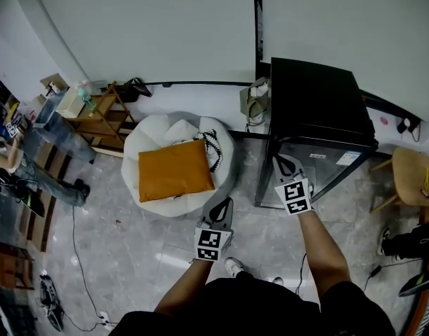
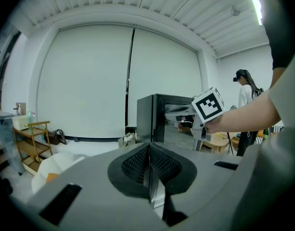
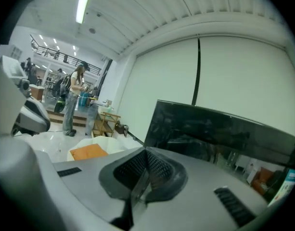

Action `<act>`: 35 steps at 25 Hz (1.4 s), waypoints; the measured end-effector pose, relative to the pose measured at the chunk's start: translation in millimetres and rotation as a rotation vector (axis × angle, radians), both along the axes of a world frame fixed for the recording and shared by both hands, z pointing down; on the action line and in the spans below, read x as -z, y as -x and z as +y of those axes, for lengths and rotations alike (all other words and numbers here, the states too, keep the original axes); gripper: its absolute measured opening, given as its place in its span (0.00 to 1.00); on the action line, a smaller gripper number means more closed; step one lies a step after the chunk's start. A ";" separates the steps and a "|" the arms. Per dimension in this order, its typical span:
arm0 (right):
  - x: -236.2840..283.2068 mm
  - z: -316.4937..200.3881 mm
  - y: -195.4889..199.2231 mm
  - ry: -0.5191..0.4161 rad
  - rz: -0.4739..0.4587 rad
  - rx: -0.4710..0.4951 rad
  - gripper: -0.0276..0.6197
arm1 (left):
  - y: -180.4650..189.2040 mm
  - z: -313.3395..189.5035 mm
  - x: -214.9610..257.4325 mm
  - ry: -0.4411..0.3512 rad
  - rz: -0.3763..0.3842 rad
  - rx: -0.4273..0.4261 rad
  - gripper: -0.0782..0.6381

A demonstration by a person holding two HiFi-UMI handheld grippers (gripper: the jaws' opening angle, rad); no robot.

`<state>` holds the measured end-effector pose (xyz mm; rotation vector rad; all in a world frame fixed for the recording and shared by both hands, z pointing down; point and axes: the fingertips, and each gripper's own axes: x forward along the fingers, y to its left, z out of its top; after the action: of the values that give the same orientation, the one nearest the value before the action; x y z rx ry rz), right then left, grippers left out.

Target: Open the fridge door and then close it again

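**A:** What is the room like, starting at the left?

**B:** It has a glossy floor (image 1: 130,257) of pale grey stone tiles, closed off at the back by white blinds (image 1: 151,26). Far to the left of the left gripper (image 1: 222,204), a wooden shelf rack (image 1: 102,117) stands by the wall. Nearer, just ahead of that gripper and a little to its left, a white beanbag (image 1: 148,142) sits on the floor with an orange cushion (image 1: 174,171) on top.

**A:** And the left gripper itself?

**B:** It is held low over the tiles in front of the person, with its jaws pressed together and nothing in them.

**A:** Where is the fridge?

**B:** The black fridge (image 1: 313,96) stands on the floor against the blinds. It is ahead and to the right of the left gripper, and straight ahead of the right gripper (image 1: 284,163). A pale bag (image 1: 255,100) lies at its left side, between the two grippers but farther back. The fridge's glass door (image 1: 322,166) faces the person and looks flat against the cabinet.

**A:** Has the right gripper hold of it?

**B:** No. Its jaws are together and empty, with the tips close to the door's left edge. Whether they touch the door I cannot tell.

**A:** Anything beyond?

**B:** A light wooden stool (image 1: 413,177) stands to the right of the right gripper, past the fridge.
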<state>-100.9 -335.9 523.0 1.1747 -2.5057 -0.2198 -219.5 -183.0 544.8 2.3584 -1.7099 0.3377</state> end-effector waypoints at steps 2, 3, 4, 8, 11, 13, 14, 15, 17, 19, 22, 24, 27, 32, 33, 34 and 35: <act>1.0 11.3 0.4 0.005 -0.001 0.019 0.07 | -2.1 1.7 0.4 0.000 0.003 0.005 0.14; 2.9 17.0 -1.8 0.025 -0.027 0.020 0.07 | -4.6 2.3 0.9 0.000 0.005 0.007 0.14; 6.9 23.0 -5.4 0.051 -0.069 0.019 0.07 | -8.0 2.8 2.3 -0.001 0.009 0.009 0.14; 29.7 53.6 -15.5 0.099 -0.179 0.022 0.07 | -19.7 8.3 14.0 -0.018 0.026 0.009 0.14; 45.9 74.8 -25.6 0.109 -0.226 0.018 0.07 | -30.0 11.8 24.4 -0.036 0.028 -0.002 0.14; 56.0 88.1 -36.0 0.100 -0.248 0.010 0.07 | -37.8 14.7 30.4 -0.046 0.031 -0.008 0.14; 60.1 94.7 -42.2 0.093 -0.256 0.004 0.07 | -41.9 16.4 33.3 -0.051 0.034 -0.011 0.14; 63.6 100.9 -49.3 0.083 -0.259 -0.003 0.07 | -46.2 18.0 36.3 -0.057 0.036 -0.013 0.14; 67.7 112.5 -65.6 0.064 -0.251 -0.021 0.07 | -56.4 20.1 42.1 -0.069 0.040 -0.019 0.14; 67.4 125.6 -82.0 0.056 -0.233 -0.035 0.07 | -68.0 22.1 46.9 -0.077 0.046 -0.025 0.14; 60.0 149.1 -101.9 0.072 -0.221 -0.051 0.07 | -85.8 28.3 52.2 -0.086 0.052 -0.040 0.14; 51.8 164.3 -113.8 0.093 -0.223 -0.060 0.07 | -99.0 33.3 54.3 -0.092 0.052 -0.055 0.14; 43.0 183.6 -129.5 0.115 -0.229 -0.068 0.07 | -118.9 40.5 58.5 -0.101 0.049 -0.073 0.14; 38.4 207.3 -149.4 0.123 -0.233 -0.078 0.07 | -142.7 56.7 61.4 -0.106 0.040 -0.086 0.14; 39.3 210.4 -153.2 0.117 -0.231 -0.080 0.07 | -146.5 60.2 61.8 -0.107 0.038 -0.086 0.14; 40.3 213.5 -156.9 0.112 -0.227 -0.080 0.07 | -150.0 63.9 62.3 -0.108 0.036 -0.087 0.14; 41.3 216.6 -160.1 0.107 -0.223 -0.080 0.07 | -152.9 67.9 62.8 -0.109 0.035 -0.086 0.14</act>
<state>59.2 -119.3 481.7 1.3167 -2.6140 0.0691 -66.6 -115.1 482.0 2.5050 -1.6546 0.2202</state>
